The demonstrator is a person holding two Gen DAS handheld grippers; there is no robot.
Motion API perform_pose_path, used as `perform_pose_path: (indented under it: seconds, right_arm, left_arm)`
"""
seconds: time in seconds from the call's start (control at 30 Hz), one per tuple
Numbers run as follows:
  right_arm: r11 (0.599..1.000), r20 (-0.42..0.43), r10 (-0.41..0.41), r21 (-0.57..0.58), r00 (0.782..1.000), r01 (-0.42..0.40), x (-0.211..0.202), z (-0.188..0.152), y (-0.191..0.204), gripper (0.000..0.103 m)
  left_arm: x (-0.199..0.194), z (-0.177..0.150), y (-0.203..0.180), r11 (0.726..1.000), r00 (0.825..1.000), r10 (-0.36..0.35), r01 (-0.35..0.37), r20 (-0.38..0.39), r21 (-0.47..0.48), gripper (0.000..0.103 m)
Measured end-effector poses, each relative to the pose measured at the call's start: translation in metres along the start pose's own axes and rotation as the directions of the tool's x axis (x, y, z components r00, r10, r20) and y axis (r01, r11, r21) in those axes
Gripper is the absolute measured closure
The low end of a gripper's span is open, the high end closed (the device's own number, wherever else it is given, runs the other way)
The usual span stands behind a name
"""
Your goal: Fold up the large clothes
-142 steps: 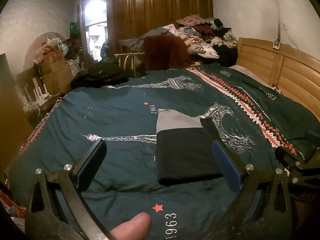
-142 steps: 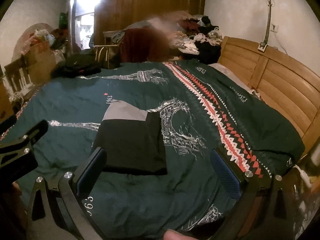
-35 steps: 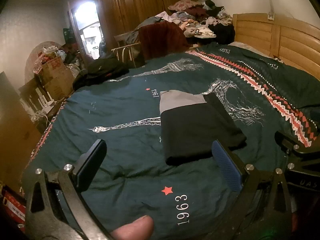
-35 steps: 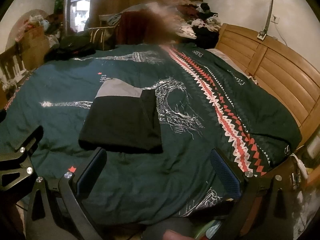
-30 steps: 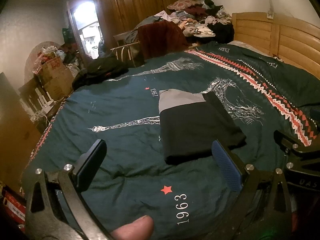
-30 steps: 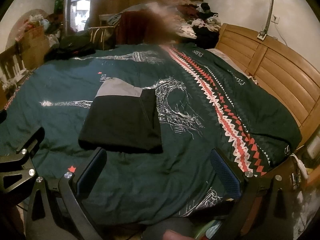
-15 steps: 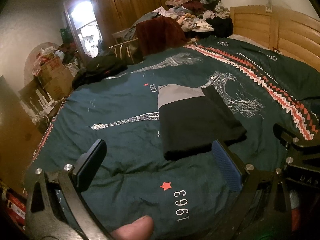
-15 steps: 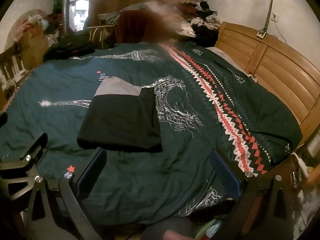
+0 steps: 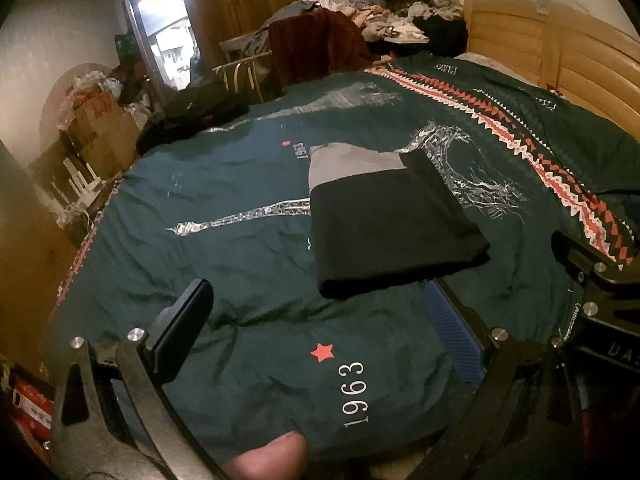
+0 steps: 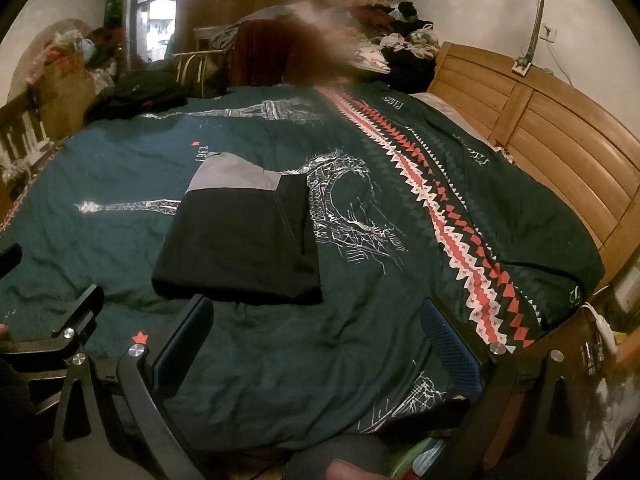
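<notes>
The folded black garment (image 9: 394, 224) with its grey panel is lying flat at the centre of your frames on the dark green bedspread (image 9: 240, 200). You are holding your left gripper (image 9: 320, 328) low in the frame, its tongs spread apart and empty, just short of the garment's near edge. Your right gripper (image 10: 320, 340) is also gaping wide, gripping nothing. A wooden headboard (image 10: 560, 128) is filling the right edge, heaped clothes (image 9: 392, 24) are crowding the top, and cardboard boxes (image 9: 100, 128) are standing upper left.
</notes>
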State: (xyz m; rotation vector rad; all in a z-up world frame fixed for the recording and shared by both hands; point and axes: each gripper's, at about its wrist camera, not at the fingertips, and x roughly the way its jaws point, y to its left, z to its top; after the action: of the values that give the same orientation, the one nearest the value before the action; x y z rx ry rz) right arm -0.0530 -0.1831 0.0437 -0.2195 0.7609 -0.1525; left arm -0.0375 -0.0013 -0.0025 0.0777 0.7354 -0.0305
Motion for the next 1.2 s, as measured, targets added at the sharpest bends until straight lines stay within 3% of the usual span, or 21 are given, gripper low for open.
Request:
perform_pose_path:
  seconds: [0.6, 1.2]
  right_arm:
    - [1.000, 0.006, -0.004, -0.007, 1.000, 0.004, 0.003, 0.003, 0.001, 0.000]
    - [1.000, 0.040, -0.008, 0.001, 0.999, 0.008, -0.003, 0.006, -0.003, 0.000]
  left_arm:
    - [0.011, -0.003, 0.009, 0.998, 0.996, -0.047, 0.044, -0.080, -0.041, 0.000]
    - [0.010, 0.000, 0.013, 0.998, 0.996, -0.046, 0.043, -0.074, -0.042, 0.000]
